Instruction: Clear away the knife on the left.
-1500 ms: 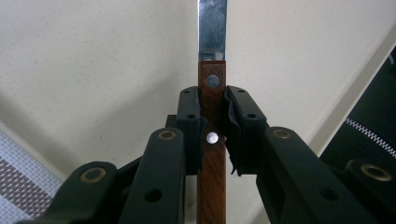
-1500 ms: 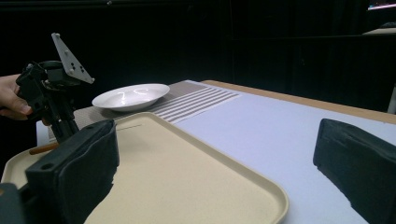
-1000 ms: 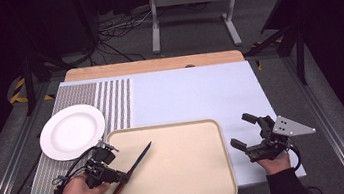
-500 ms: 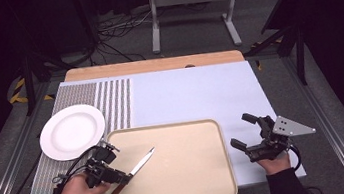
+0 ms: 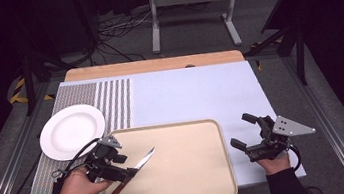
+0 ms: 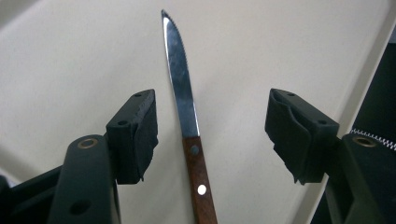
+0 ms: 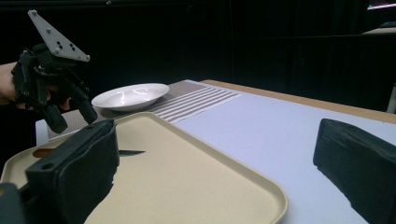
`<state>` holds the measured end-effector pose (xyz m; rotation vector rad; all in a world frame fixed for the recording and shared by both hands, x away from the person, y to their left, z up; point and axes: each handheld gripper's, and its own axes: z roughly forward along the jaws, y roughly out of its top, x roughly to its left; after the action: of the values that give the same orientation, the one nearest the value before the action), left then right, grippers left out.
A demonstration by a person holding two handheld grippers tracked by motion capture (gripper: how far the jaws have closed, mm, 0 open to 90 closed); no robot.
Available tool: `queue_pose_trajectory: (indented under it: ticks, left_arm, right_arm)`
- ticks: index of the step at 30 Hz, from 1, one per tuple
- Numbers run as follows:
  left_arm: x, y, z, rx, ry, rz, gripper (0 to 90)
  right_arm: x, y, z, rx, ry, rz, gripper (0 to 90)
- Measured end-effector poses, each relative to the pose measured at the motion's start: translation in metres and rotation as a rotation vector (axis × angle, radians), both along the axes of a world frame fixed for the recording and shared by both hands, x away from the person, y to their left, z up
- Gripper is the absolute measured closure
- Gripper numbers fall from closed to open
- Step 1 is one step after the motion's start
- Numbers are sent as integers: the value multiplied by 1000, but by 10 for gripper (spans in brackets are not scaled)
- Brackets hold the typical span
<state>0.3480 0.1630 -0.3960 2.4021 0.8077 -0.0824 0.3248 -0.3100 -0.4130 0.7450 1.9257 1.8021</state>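
A knife with a wooden handle and serrated steel blade lies flat on the beige tray, near its left edge. My left gripper hovers over the handle. In the left gripper view the knife lies on the tray between the jaws of that gripper. Those jaws have just been opening, and the pads stand clear of the handle on both sides. My right gripper rests open and empty on the table just right of the tray. Its own view has the tray, the knife tip and the left gripper.
A white plate sits left of the tray on the striped part of the pale blue mat; in the right gripper view the plate lies beyond the tray. A wooden strip borders the table's far edge. Dark floor, cables and a stand lie beyond.
The left gripper's jaws have spread apart and let go of the knife handle. The blade has swung slightly right and settled flat on the tray. The right gripper has not moved.
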Motion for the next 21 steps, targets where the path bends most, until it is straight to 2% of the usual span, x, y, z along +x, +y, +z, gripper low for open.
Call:
queue_pose_trajectory:
  ticks: [4,6,10,14,15,16,21]
  left_arm:
    - [3,-8,3,-12,-35,-28,396]
    - [4,-13,3,5,-52,-42,515]
    - [5,-24,3,-4,-75,-60,647]
    - [8,-34,3,4,-88,-79,851]
    - [9,-38,2,11,-84,-90,851]
    - [10,-41,1,17,-83,-95,900]
    - [15,-53,-2,31,-89,-115,900]
  right_arm:
    - [0,0,0,-1,0,0,10]
    - [0,0,0,1,0,0,10]
    - [1,-1,0,-2,1,2,10]
    - [1,-1,0,-1,1,2,10]
    - [1,-1,0,-1,1,2,10]
    - [0,-1,-1,-1,4,2,10]
    - [1,-1,-1,-1,4,6,10]
